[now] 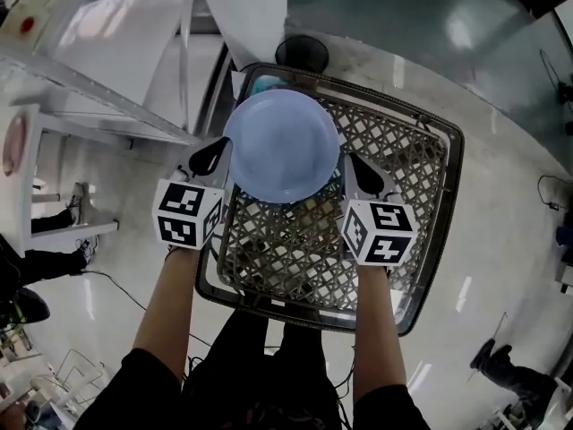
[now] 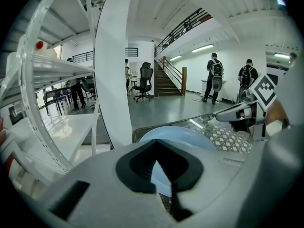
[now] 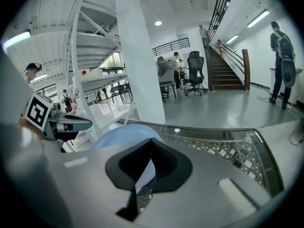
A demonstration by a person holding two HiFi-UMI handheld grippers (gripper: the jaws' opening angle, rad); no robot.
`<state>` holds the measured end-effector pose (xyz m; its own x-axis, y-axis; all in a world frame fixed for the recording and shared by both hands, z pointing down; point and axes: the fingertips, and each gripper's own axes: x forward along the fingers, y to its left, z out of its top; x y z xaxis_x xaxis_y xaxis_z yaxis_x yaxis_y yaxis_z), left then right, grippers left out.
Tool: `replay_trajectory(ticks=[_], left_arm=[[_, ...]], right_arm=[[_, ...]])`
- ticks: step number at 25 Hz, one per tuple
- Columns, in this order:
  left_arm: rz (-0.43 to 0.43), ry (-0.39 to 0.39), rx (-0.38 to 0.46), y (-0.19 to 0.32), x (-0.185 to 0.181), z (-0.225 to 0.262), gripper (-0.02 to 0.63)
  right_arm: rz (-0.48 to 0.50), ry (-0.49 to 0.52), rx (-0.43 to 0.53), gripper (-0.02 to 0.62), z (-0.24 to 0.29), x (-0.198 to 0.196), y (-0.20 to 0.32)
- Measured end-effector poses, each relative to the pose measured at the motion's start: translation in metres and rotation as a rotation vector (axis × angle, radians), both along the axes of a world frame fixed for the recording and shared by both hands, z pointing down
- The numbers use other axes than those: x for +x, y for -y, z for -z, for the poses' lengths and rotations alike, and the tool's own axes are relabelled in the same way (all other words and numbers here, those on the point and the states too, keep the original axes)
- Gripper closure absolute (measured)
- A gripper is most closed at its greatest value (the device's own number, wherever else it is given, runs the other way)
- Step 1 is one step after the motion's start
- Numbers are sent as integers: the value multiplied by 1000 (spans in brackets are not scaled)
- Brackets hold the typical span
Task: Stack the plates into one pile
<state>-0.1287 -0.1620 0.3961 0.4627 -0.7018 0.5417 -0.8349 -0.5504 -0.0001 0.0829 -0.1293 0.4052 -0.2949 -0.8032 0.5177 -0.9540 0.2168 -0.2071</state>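
A light blue plate (image 1: 282, 146) hangs level above the far left part of a square woven-top table (image 1: 421, 204). My left gripper (image 1: 218, 156) is shut on the plate's left rim and my right gripper (image 1: 354, 172) is shut on its right rim. In the left gripper view the plate (image 2: 183, 136) runs into the closed jaws of the left gripper (image 2: 160, 175). In the right gripper view the plate (image 3: 118, 134) does the same at the right gripper (image 3: 145, 175). A teal edge (image 1: 265, 83) peeks out behind the plate; what it is I cannot tell.
The table has a dark raised rim (image 1: 452, 164). A white pillar (image 1: 251, 7) and a black round base (image 1: 302, 54) stand just beyond it. White shelving (image 1: 89, 88) is at the left. People stand far off near the stairs (image 2: 214, 77).
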Motion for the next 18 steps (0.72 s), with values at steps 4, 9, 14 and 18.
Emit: replay_trajectory(ticks=[4,9,14,18], left_arm=[[-4,1,23,-7,3,19,611],[-7,-16,40,-22,8,39,611],[-5,-36,61,-39,9,61,609],[-4,-56,85,-52,12,81,609]], right_arm=[[-5,0,24,584,19,3,-8],[-19,4,55,584,43,9,-23],[-20,7,93,584,69,9,-37],[-24,4,120,584,89,10,-48]])
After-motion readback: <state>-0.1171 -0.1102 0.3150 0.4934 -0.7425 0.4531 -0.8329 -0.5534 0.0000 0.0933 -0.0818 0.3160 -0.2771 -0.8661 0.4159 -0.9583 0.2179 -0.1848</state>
